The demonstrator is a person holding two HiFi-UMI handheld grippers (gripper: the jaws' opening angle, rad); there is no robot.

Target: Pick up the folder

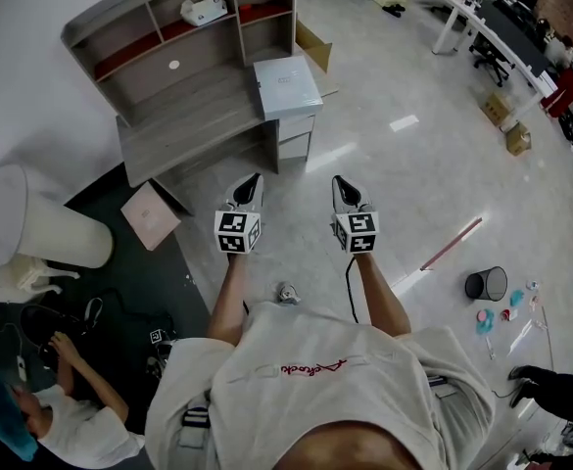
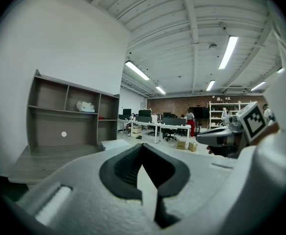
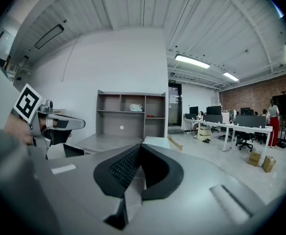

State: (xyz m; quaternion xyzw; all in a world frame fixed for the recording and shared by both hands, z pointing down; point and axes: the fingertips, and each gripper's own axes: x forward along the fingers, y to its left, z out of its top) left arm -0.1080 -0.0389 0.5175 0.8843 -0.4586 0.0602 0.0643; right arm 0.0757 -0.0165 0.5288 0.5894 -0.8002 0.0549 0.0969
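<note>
Twice over, found jaws clenched on nothing: left gripper (image 1: pixel 252 180) and right gripper (image 1: pixel 340 182), side by side. Judged pale blue folder (image 1: pixel 286 86) to lie flat atop drawer cabinet (image 1: pixel 296 135) beside desk (image 1: pixel 183 125), well ahead, between both claws, marginally nearer left.

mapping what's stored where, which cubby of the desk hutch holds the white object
The middle cubby of the hutch's top row: the white object sits there, while the cubby left of it is bare.
</note>
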